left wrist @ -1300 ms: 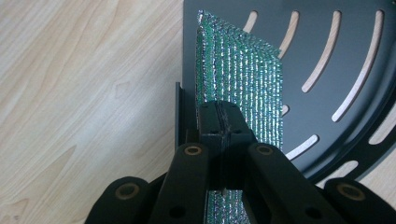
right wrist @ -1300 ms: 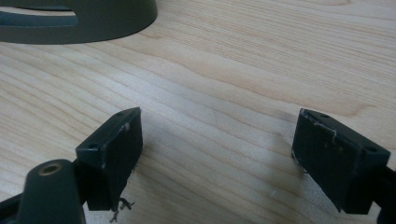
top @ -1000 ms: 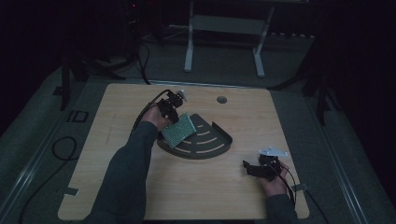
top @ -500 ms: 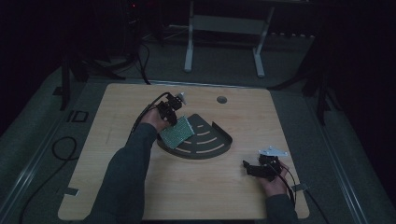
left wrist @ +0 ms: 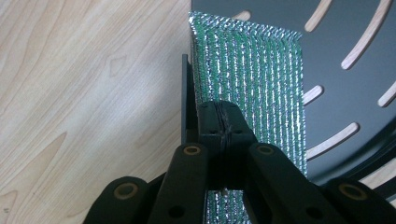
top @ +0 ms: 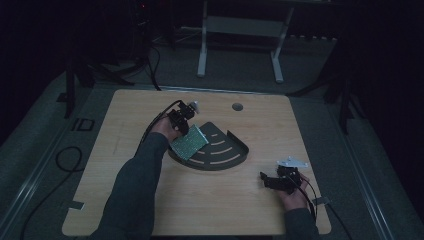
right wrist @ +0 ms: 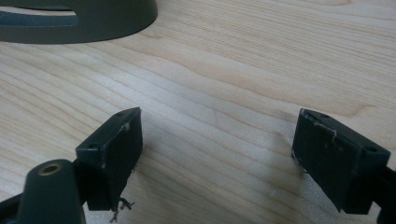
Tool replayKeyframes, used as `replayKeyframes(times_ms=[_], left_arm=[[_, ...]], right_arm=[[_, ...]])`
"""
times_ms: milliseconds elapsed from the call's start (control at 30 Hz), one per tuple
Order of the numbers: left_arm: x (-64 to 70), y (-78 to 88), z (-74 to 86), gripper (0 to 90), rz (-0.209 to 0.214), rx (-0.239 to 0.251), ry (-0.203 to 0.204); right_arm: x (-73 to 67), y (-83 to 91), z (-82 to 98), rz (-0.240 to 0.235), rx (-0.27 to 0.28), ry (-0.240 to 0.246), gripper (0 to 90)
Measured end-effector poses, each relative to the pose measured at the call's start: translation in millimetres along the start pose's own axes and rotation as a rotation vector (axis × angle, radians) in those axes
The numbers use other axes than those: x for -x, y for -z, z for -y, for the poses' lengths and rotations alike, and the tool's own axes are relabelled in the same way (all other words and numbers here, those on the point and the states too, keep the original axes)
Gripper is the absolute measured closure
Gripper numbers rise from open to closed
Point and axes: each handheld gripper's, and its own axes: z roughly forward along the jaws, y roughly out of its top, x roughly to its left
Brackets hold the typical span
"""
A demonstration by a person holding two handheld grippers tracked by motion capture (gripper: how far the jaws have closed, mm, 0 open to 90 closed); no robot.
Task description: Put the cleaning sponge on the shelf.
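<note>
Left gripper (top: 181, 120) at the left edge of the dark slotted tray (top: 235, 159), jaws clamped tight on a green glittery sponge (top: 189, 142), tilted up over the tray's left rim with its lower part over the slotted floor. Right gripper (top: 272, 181) well apart from the tray toward its lower right, low over the wooden table (top: 125, 115), jaws spread wide with nothing between them.

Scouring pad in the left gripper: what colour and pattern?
Green with shiny silver stripes on the scouring pad; clearest in the left gripper view.
</note>
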Motion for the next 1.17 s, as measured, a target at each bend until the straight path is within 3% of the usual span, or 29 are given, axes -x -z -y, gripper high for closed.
replayKeyframes(times_ms=[267, 500, 833, 967, 1033, 1167], left_arm=[[-1.5, -2.9, 1.8, 89.8, -0.013, -0.019, 0.003], [-2.0, -0.6, 3.4, 89.2, 0.001, -0.002, 0.007], [-12.2, 21.3, 16.7, 75.1, 0.099, 0.114, 0.065], [-16.7, 27.6, 23.3, 71.4, 0.095, 0.128, 0.073], [-23.0, 35.1, 33.4, 70.2, 0.108, 0.172, 0.101], [-28.4, 42.4, 47.6, 67.9, 0.137, 0.212, 0.134]], right_arm=[[0.0, 0.0, 0.0, 0.000, 0.000, 0.000, 15.8], [0.0, 0.0, 0.0, 0.000, 0.000, 0.000, 15.8], [0.0, 0.0, 0.0, -0.001, 0.000, 0.000, 15.8], [0.0, 0.0, 0.0, -0.001, 0.000, 0.001, 15.8], [0.0, 0.0, 0.0, -0.001, 0.000, 0.000, 15.8], [0.0, 0.0, 0.0, -0.001, 0.000, 0.001, 15.8]])
